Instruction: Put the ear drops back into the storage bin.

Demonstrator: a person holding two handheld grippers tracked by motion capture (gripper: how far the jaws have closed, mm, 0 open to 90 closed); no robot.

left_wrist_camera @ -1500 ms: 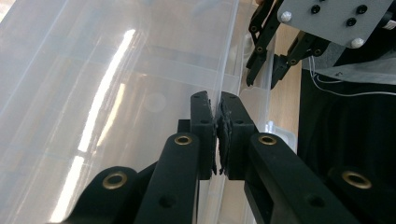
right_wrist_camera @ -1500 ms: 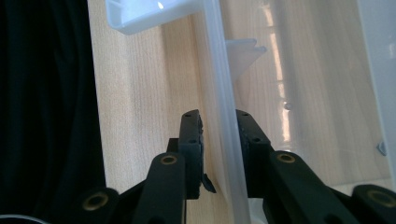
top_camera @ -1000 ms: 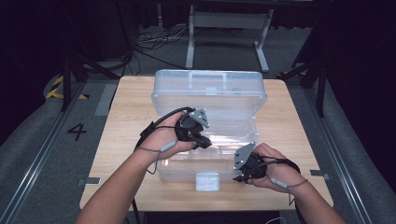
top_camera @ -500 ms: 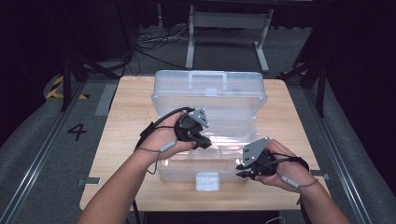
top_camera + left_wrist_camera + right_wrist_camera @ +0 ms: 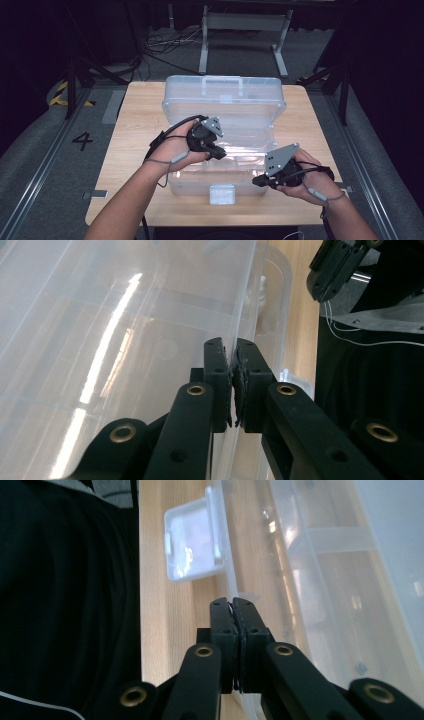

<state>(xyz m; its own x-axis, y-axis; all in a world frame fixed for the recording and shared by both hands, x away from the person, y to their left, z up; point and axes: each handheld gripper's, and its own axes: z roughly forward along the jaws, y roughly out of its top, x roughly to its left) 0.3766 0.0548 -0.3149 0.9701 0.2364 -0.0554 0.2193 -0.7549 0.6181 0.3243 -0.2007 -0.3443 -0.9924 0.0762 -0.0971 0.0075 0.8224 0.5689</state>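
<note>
A clear plastic box (image 5: 220, 150) is being handled on a pale wooden table (image 5: 130, 130) with a smooth, faintly grained top. The box is rectangular with rounded corners, and its hinged lid (image 5: 225, 95) is standing open at the far side, a moulded handle showing on it. A small square latch (image 5: 221, 194) of the same cloudy plastic is hanging at the middle of the near wall, against the table edge.

The left gripper (image 5: 220, 152) is being held over the open box, near its middle. In the left gripper view its matt black jaws, set with brass rivets, are being pressed together on a thin see-through wall (image 5: 234, 315) of the box, which is running up from between the rough pads.

The right gripper (image 5: 257, 181) is being held at the near right corner of the box, a grey three-cornered plate on its top. Its jaws have just been closing, and in the right gripper view (image 5: 231, 605) they are being pinched on the thin near rim (image 5: 227, 555) of the box, just beside the latch (image 5: 192, 542). Glossy streaks of light are being thrown back from the plastic.
</note>
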